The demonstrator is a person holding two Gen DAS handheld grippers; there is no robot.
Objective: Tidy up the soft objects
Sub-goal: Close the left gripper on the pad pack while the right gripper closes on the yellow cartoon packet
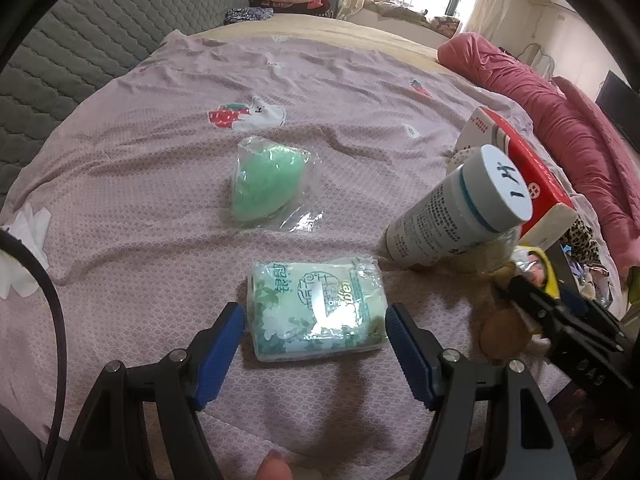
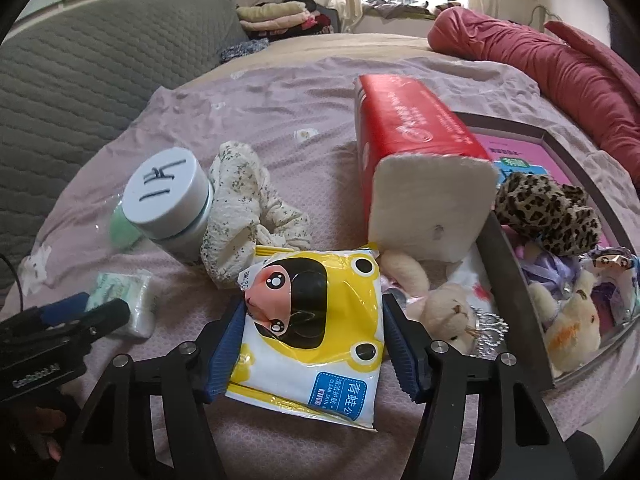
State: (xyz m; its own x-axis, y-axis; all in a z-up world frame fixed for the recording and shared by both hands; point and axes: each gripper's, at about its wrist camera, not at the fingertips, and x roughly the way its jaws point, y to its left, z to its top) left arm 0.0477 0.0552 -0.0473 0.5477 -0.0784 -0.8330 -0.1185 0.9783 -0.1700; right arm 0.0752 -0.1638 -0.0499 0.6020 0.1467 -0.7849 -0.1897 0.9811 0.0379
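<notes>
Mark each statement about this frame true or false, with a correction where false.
1. The left gripper straddles a green tissue pack. True.
2. The white bottle lies inside the grey box. False: it stands on the bedspread, beside a floral scrunchie.
3. The right gripper straddles a yellow wet-wipe pack. True.
4. The leopard scrunchie lies beside the green sponge. False: it sits in the grey box; the sponge lies apart on the bedspread.
</notes>
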